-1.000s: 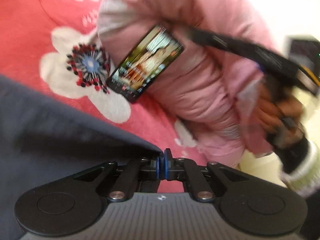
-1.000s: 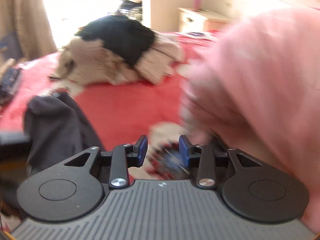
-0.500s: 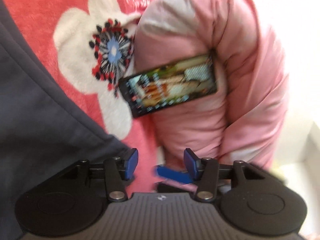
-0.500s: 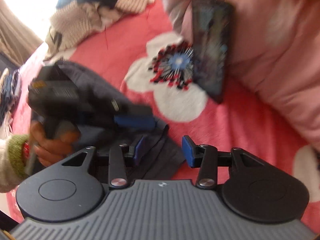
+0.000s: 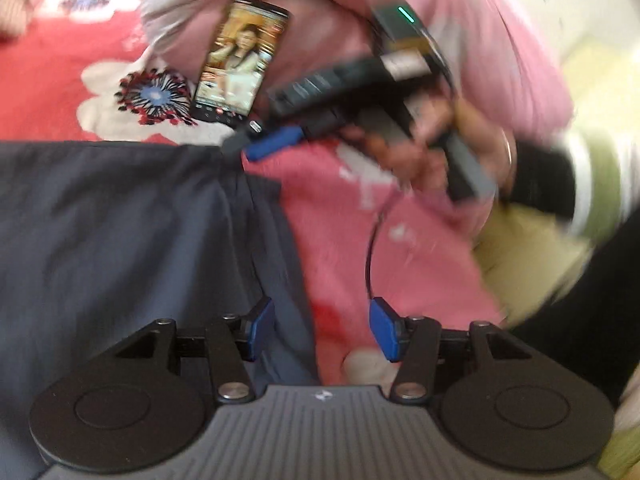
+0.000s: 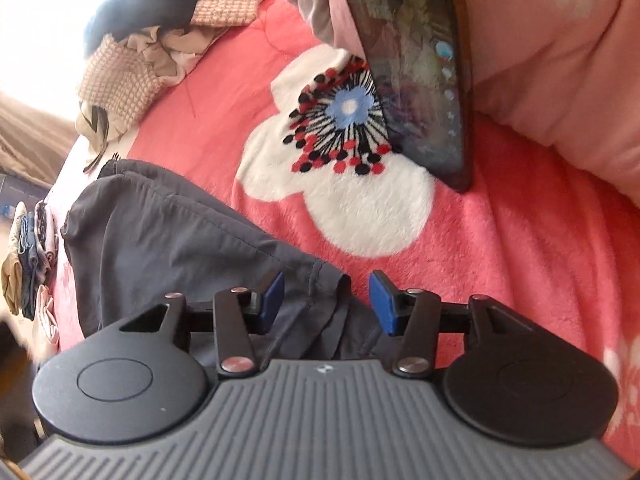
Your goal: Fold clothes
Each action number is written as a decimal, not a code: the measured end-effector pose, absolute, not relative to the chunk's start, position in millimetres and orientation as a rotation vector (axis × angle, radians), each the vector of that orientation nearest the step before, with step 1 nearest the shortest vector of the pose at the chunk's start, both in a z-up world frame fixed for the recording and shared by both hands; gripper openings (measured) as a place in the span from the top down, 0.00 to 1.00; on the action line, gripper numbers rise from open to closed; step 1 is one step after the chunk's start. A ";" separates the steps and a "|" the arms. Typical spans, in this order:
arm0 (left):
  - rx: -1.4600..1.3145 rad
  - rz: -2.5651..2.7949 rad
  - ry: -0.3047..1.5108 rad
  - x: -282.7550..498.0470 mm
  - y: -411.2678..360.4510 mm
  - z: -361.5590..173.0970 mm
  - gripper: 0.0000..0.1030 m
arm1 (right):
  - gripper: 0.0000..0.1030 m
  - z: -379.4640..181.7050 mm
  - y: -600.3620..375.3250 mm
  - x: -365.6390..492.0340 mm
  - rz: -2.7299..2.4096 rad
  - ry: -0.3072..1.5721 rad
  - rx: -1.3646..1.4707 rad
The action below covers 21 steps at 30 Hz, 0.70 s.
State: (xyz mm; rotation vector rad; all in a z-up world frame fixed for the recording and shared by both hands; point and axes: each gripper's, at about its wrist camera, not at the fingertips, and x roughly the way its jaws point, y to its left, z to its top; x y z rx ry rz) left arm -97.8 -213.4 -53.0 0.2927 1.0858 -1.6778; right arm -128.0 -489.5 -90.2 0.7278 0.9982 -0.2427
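Releasing done: left gripper (image 5: 322, 330) fingers, pinched on the dark grey garment (image 5: 120, 232) a second ago, now stand apart and empty. Right gripper (image 6: 326, 300) fingers have just been opening, straddling the garment's corner unpressed. Garment lies on the red bed (image 6: 520, 248); regrasp likely next.

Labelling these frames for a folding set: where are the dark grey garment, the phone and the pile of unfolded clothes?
dark grey garment (image 6: 168, 240), right wrist view, flat middle panel.
phone (image 5: 240, 64), left wrist view, lit screen.
pile of unfolded clothes (image 6: 132, 72), right wrist view, beige knit piece.
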 end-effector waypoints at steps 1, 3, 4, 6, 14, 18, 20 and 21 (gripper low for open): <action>0.315 -1.667 1.085 -104.5 -209.9 -55.7 0.51 | 0.55 -89.6 -487.8 -127.6 -0.237 0.998 0.711; 0.368 -1.637 1.081 -116.1 -204.9 -61.8 0.56 | 0.56 -88.3 -484.5 -126.6 -0.230 0.996 0.678; 0.408 -1.611 1.061 -121.5 -201.8 -64.0 0.57 | 0.57 -87.5 -483.0 -125.9 -0.230 0.993 0.662; 0.479 -1.562 1.013 -130.6 -195.1 -66.5 0.59 | 0.60 -86.5 -484.1 -124.9 -0.226 0.984 0.655; 0.487 -1.466 1.039 -133.5 -175.6 -67.1 0.59 | 0.71 -84.6 -481.9 -126.7 -0.209 0.986 0.617; 0.515 -1.446 1.024 -142.1 -180.5 -70.1 0.70 | 0.77 -84.3 -482.6 -128.6 -0.215 0.986 0.612; 0.528 -1.447 1.013 -145.7 -181.5 -70.7 0.79 | 0.81 -85.1 -482.8 -128.9 -0.217 0.986 0.607; 0.534 -1.448 1.007 -147.4 -182.1 -71.0 0.85 | 0.82 -85.6 -482.6 -129.0 -0.218 0.985 0.605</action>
